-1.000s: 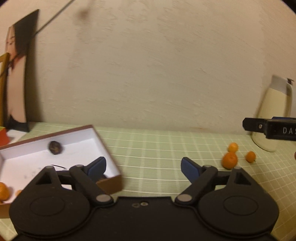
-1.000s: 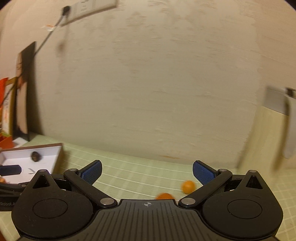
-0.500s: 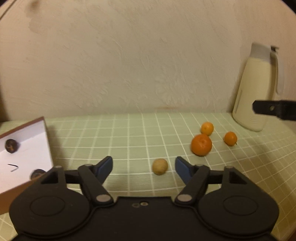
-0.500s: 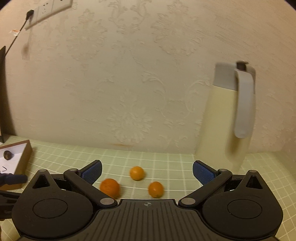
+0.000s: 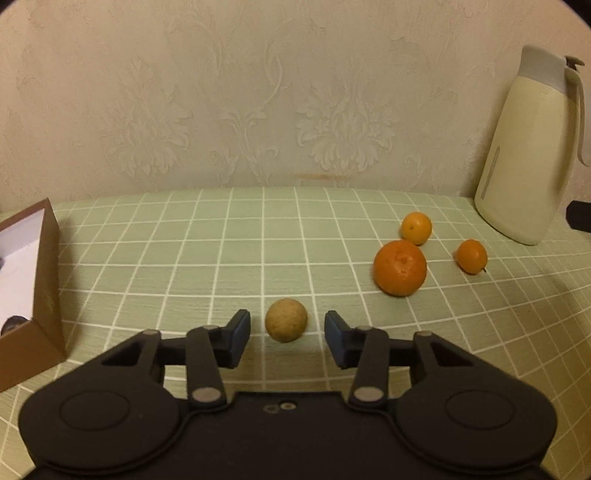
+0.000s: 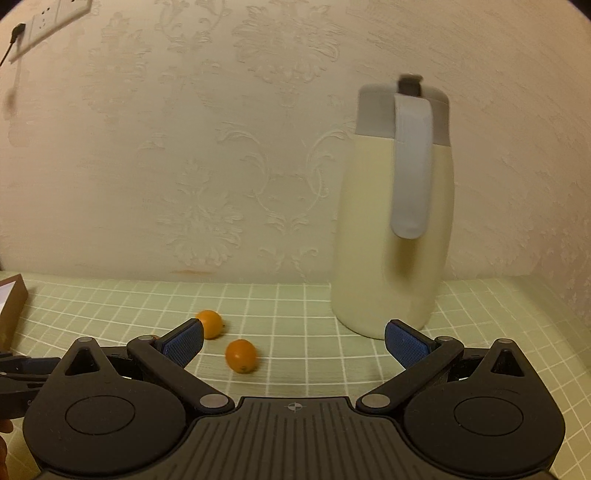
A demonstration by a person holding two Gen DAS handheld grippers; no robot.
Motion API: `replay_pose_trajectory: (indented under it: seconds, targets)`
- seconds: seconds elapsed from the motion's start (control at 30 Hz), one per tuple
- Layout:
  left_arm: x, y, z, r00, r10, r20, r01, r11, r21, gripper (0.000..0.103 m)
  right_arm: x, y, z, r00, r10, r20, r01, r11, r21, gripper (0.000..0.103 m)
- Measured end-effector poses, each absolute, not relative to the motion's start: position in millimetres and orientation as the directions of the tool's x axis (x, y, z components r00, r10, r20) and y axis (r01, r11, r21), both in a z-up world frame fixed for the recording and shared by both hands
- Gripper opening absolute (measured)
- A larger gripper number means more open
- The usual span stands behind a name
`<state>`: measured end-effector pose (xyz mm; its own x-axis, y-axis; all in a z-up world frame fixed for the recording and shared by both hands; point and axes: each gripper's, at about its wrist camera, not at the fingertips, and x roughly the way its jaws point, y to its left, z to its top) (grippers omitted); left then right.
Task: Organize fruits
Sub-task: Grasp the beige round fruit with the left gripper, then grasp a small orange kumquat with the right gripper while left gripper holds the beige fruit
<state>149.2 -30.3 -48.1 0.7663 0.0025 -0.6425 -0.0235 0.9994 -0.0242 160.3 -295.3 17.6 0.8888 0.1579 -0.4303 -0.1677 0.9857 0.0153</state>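
Note:
A small tan round fruit (image 5: pixel 286 319) lies on the green checked cloth, right between the fingertips of my left gripper (image 5: pixel 287 328). Its jaws are closing, and a narrow gap still shows on each side of the fruit. Further right sit a large orange (image 5: pixel 400 267) and two small orange fruits (image 5: pixel 416 228) (image 5: pixel 471 255). My right gripper (image 6: pixel 294 343) is wide open and holds nothing. One small orange fruit (image 6: pixel 241 355) lies just ahead of it between its fingers, and another (image 6: pixel 209 324) sits behind its left finger.
A brown cardboard box (image 5: pixel 44 280) with a white inside stands at the left edge, with a dark fruit in its corner. A cream jug (image 6: pixel 395 221) with a grey lid and handle stands against the wallpapered wall at the right. A wall socket (image 6: pixel 55 18) is high on the left.
The left gripper swung right from over the box to the tan fruit and sank toward it, its jaws narrowing. The right gripper moved right, bringing the jug and small orange fruits closer.

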Motion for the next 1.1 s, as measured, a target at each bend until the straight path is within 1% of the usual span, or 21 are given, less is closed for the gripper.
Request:
replay_pose_trajectory:
  seconds: [0.07, 0.1, 0.13, 0.17, 0.2, 0.3, 0.5, 0.8, 0.9, 1.1]
  targets:
    - [151.9, -31.6, -50.6, 0.76, 0.003, -0.65, -0.025, 0.999, -0.024, 0.03, 161.6, -299.1, 18.1, 0.889, 0.155, -0.43, -0.163, 0.987, 0.018, 0.103]
    - [153.0, -31.7, -51.9, 0.755, 0.004, -0.655, -0.026, 0.999, -0.025, 0.026, 161.1, -300.2, 18.0, 0.888, 0.155, -0.432, -0.163, 0.986, 0.019, 0.103]
    - [153.8, -31.6, -53.4, 0.752, 0.007, -0.659, -0.031, 0.999, -0.024, 0.024, 161.7, -301.2, 17.7, 0.887, 0.156, -0.434, -0.164, 0.986, 0.02, 0.103]
    - [153.7, -31.4, -53.7, 0.754, 0.01, -0.657, -0.034, 0.999, -0.024, 0.018, 162.8, -302.3, 18.0, 0.887, 0.157, -0.434, -0.165, 0.986, 0.021, 0.103]
    - [153.8, -30.6, -53.5, 0.754, 0.007, -0.657, -0.033, 0.999, -0.027, 0.015, 162.7, -302.8, 18.0, 0.886, 0.16, -0.435, -0.167, 0.986, 0.022, 0.103]
    - [151.6, -26.8, -51.8, 0.758, -0.002, -0.653, -0.039, 0.998, -0.048, 0.015, 161.6, -301.9, 19.2, 0.882, 0.166, -0.44, -0.173, 0.985, 0.026, 0.103]
    - [144.0, -21.2, -42.9, 0.774, 0.004, -0.633, -0.039, 0.998, -0.042, 0.015, 170.1, -296.4, 15.2, 0.875, 0.17, -0.454, -0.182, 0.983, 0.018, 0.103]
    - [130.3, -10.0, -31.5, 0.789, -0.006, -0.614, -0.026, 0.999, -0.044, 0.015, 192.6, -277.1, -14.3, 0.841, 0.17, -0.514, -0.209, 0.978, -0.018, 0.103]
    - [128.7, -9.3, -29.8, 0.793, -0.01, -0.61, -0.018, 0.999, -0.04, 0.015, 200.7, -267.3, -22.3, 0.835, 0.166, -0.525, -0.219, 0.975, -0.039, 0.103]
    - [126.7, -4.9, -27.7, 0.797, -0.014, -0.604, -0.018, 0.999, -0.048, 0.015, 214.2, -252.2, -30.3, 0.827, 0.18, -0.533, -0.229, 0.973, -0.027, 0.103]
